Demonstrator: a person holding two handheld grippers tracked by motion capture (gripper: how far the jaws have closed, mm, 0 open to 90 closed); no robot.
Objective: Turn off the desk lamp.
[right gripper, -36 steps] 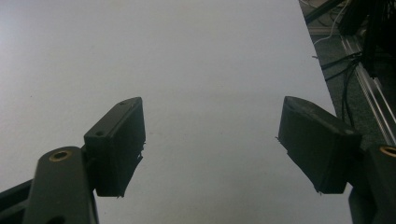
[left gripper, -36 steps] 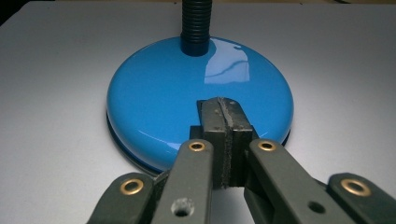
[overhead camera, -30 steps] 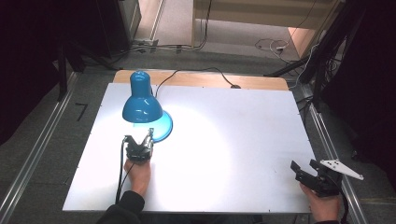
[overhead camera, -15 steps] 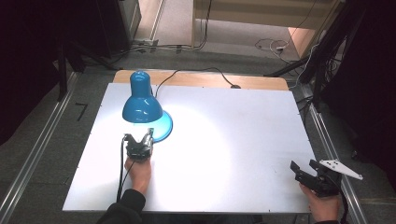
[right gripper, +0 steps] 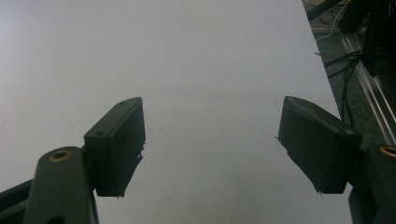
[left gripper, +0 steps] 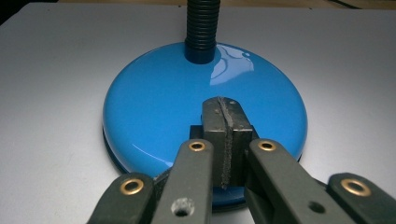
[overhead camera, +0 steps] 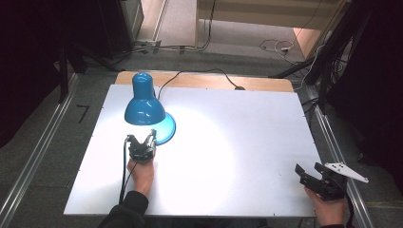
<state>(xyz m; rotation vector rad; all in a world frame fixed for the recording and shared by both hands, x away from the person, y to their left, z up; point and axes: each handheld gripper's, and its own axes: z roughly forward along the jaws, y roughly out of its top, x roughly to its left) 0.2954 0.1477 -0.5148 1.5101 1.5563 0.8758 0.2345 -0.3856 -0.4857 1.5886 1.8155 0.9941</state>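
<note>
Hovering over unmarked blue lamp base [left gripper: 159, 116]: closed left gripper [left gripper: 226, 119].

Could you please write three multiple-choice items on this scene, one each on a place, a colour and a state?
1. Where does the lamp stand on the table?
A. far left part
B. near right corner
C. centre of the near edge

2. What colour is the lamp base?
A. red
B. blue
C. white

3. How do the jaws of the left gripper stand?
A. wide apart
B. clamped on the cord
C. shut, pads together

Answers: 1 A, the high view shows it at the far left; 2 B, the base is glossy blue; 3 C, the left gripper view shows the pads pressed together above the base.
</note>
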